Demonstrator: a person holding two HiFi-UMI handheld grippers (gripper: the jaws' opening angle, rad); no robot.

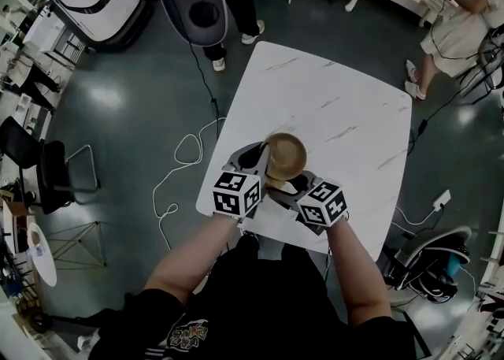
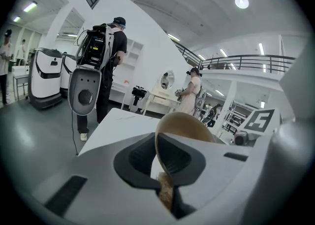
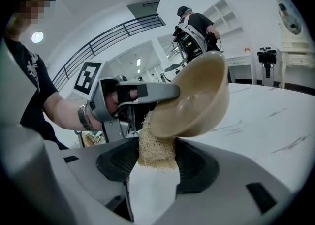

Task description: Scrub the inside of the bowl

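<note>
Head view, and both grippers are up close over the near edge of the white marbled surface (image 1: 339,106), meeting at a tan bowl (image 1: 285,155). The left gripper (image 1: 262,163) has that bowl by the rim. Its own view confirms it: the left gripper (image 2: 160,157) is pinched narrow, one dark pad on each side of the thin wall of the bowl (image 2: 189,123), which stands tilted on edge right in front of the lens. Over to the right gripper view, where the bowl (image 3: 197,103) hangs tilted above the surface (image 3: 275,115), with the left gripper (image 3: 147,91) clamped on its upper rim. Down below, the right gripper (image 3: 155,162) stands wide and clamps a straw-coloured fibrous scrub pad (image 3: 155,147), which spans the gap from pad to pad. The scrub pad's top edge meets the bowl's lower rim, though whether it reaches inside cannot be made out from here. In the head view the right gripper (image 1: 277,184) sits just beside the left one, right under the bowl. A white cable (image 1: 185,154) loops across the dark floor beside the surface.
</note>
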